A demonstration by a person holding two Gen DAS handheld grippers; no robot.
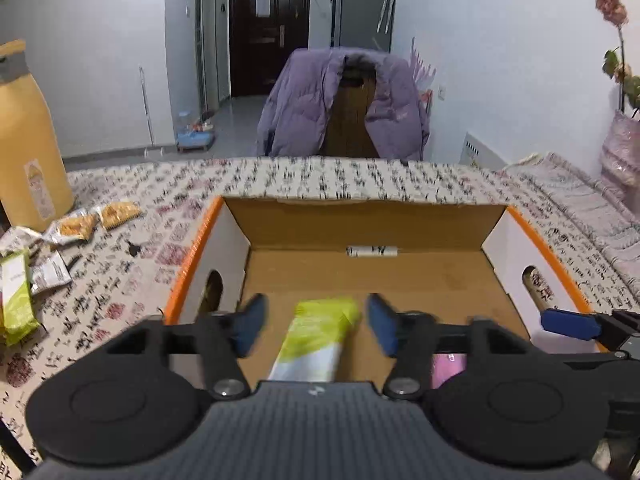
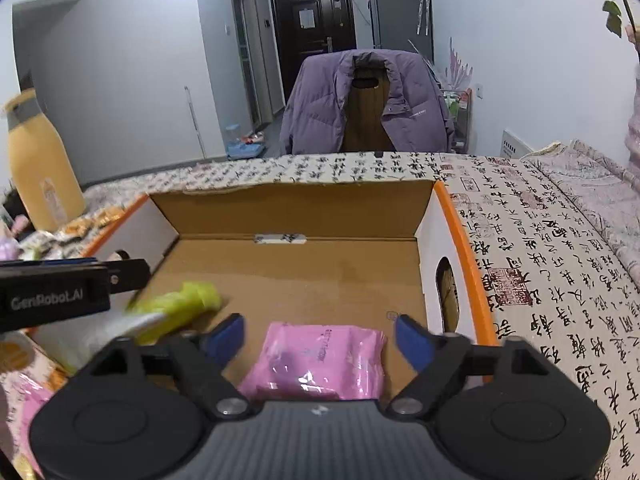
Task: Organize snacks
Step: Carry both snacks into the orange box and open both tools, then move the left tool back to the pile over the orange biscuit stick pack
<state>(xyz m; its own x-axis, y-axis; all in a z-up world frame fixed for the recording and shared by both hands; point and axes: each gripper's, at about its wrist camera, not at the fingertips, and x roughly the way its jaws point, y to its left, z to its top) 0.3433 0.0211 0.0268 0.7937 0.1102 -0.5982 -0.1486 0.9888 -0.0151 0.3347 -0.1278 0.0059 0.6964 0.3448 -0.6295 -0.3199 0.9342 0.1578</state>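
Note:
An open cardboard box with an orange rim (image 1: 192, 264) (image 2: 468, 248) stands on the patterned tablecloth. My left gripper (image 1: 316, 324) is over the box's near part. Its jaws stand open on either side of a green-and-white snack packet (image 1: 320, 336) (image 2: 180, 304), and a gap shows at each blue pad. My right gripper (image 2: 319, 342) is also open, with a pink packet (image 2: 320, 360) (image 1: 450, 368) lying on the box floor between its fingers, untouched. Each gripper's body hides the near end of its packet.
Several loose snack packets (image 1: 76, 228) and another green packet (image 1: 16, 300) lie left of the box, near a tall yellow bag (image 1: 28, 160). A chair draped with a purple jacket (image 1: 344, 108) stands beyond the table. A pink vase (image 1: 624, 148) is at the far right.

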